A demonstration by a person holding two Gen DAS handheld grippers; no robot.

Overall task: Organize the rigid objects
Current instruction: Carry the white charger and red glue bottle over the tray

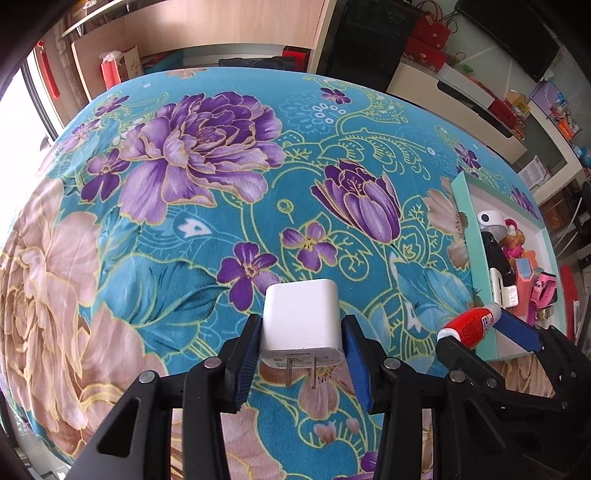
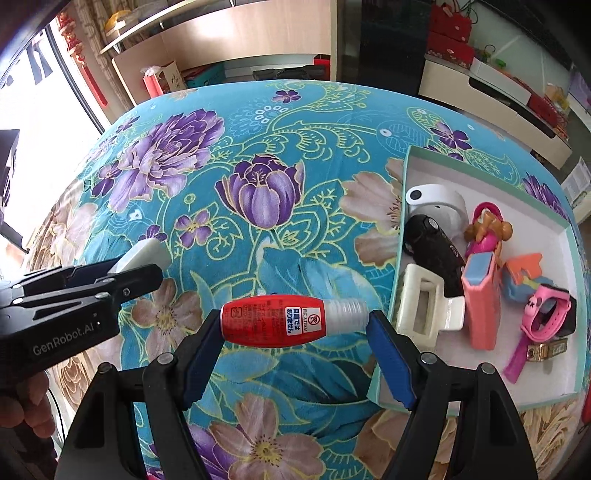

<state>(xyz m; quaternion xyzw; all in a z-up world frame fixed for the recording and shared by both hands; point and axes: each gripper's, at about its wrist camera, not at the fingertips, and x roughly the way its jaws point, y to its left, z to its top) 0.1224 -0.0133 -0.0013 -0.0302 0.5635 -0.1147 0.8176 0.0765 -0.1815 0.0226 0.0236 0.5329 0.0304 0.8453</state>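
Note:
My left gripper [image 1: 301,332] is shut on a white plug adapter [image 1: 301,317], prongs toward the camera, held above the floral cloth. It also shows in the right wrist view [image 2: 142,256]. My right gripper [image 2: 295,325] is shut on a small red bottle [image 2: 273,319] with a clear cap, held sideways just left of the teal box [image 2: 402,236]. The bottle also shows in the left wrist view [image 1: 471,325] at the box's near corner. The box holds a white round device [image 2: 439,201], a black remote [image 2: 436,251], a white hair clip [image 2: 424,310], a pink case [image 2: 480,291] and pink toys [image 2: 546,314].
A teal cloth with purple and pink flowers [image 1: 207,155] covers the surface. The box [image 1: 467,236] sits at its right side. Cabinets, red bags and shelves stand beyond the far edge [image 2: 454,26]. A hand [image 2: 26,410] holds the left gripper.

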